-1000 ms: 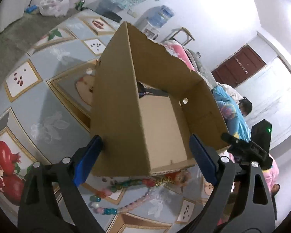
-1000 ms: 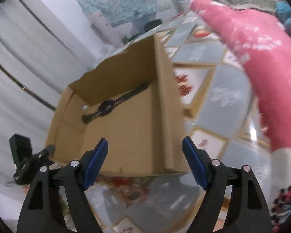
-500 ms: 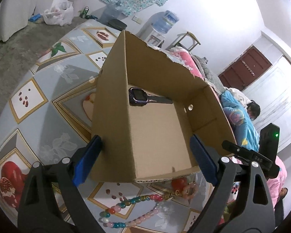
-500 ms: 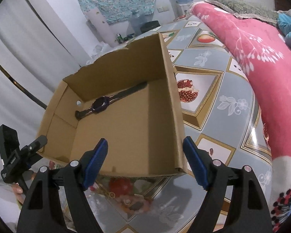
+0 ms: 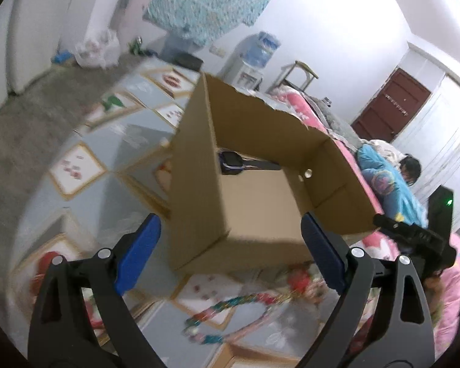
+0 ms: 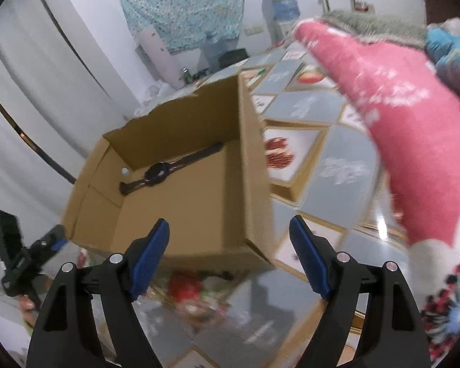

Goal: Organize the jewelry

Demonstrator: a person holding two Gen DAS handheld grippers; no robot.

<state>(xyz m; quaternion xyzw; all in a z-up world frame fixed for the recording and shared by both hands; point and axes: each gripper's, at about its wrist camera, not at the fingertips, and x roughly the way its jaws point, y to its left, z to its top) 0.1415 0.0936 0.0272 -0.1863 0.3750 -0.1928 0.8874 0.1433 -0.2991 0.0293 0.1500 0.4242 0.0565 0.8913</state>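
Observation:
An open cardboard box stands on the patterned table; it also shows in the right wrist view. A dark wristwatch lies inside against the far wall, also seen in the right wrist view. A colourful bead necklace lies on the table in front of the box. My left gripper is open and empty, raised before the box's near side. My right gripper is open and empty at the box's near right corner. The left gripper also appears at the right wrist view's left edge.
The table has a blue-and-gold fruit-pattern cover. Red items lie blurred in front of the box. A pink floral blanket lies along the right. A person in blue sits beyond the box. A water dispenser stands at the wall.
Both grippers have risen and pulled back slightly from the box, so more of the room and the necklace show. The views are motion-blurred. Both stay open and empty.

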